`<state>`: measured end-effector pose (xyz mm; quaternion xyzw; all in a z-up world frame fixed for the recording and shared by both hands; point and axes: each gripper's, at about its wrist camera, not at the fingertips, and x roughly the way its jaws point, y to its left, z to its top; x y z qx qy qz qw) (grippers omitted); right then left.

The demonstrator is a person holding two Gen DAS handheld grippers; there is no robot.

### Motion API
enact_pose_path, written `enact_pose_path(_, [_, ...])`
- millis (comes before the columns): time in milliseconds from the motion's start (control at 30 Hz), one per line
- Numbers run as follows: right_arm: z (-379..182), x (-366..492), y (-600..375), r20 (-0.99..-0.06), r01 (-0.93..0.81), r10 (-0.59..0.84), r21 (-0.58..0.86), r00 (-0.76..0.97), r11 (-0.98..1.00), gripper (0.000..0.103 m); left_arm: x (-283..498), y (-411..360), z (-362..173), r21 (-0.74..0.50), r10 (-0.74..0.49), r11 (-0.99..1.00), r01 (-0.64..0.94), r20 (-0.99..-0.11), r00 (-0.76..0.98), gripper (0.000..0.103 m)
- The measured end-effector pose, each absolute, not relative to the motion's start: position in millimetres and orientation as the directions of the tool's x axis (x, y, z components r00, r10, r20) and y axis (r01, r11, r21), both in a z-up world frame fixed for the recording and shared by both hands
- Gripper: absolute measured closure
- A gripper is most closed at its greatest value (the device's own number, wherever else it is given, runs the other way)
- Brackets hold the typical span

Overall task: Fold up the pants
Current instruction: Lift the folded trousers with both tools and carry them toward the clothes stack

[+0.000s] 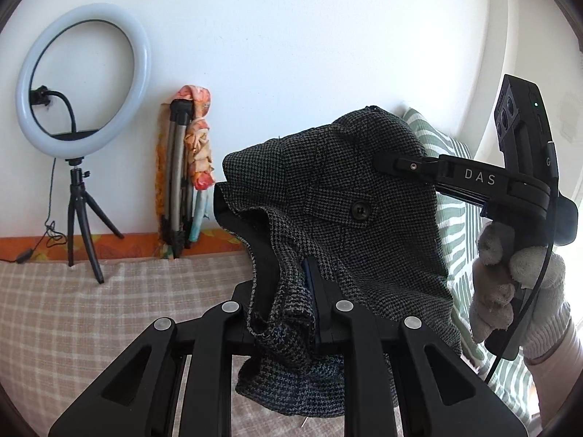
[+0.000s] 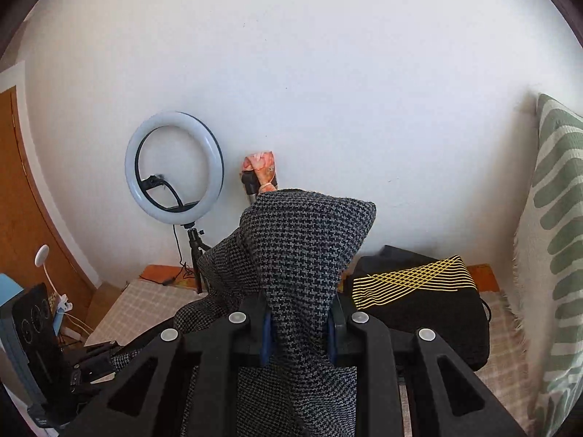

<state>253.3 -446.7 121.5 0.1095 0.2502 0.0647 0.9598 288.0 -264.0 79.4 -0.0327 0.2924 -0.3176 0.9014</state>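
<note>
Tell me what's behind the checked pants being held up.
Behind the pants shows a green striped pillow and white wall; the fabric covers most of the pillow.

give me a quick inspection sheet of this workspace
surface: checked bed cover, bare at left
job's things: houndstooth pants lifted, bunched between both grippers
clutter: folded black garment with yellow lines; striped pillow
grippers: left hand-held gripper shut on pants; right hand-held gripper shut on pants
cables: ring light lead trails along the bed edge
surroundings: white wall; folded tripod leaning on it
</note>
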Motion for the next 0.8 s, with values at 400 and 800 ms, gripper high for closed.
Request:
enact_pose_path(400, [108, 306, -547, -0.486, -0.011, 0.11, 0.201, 0.867, 0.98, 0.082, 334, -370, 56, -0.238, -0.623, 0.767, 0.596, -0.501, 0.601, 0.087])
enact_pose_path(800, [58, 389, -584, -0.539, -0.015, 0.108, 0.174, 0.836, 0.985, 0.082, 394, -417, -3, -0.262, -0.593, 0.793, 0.55, -0.54, 0.597, 0.087])
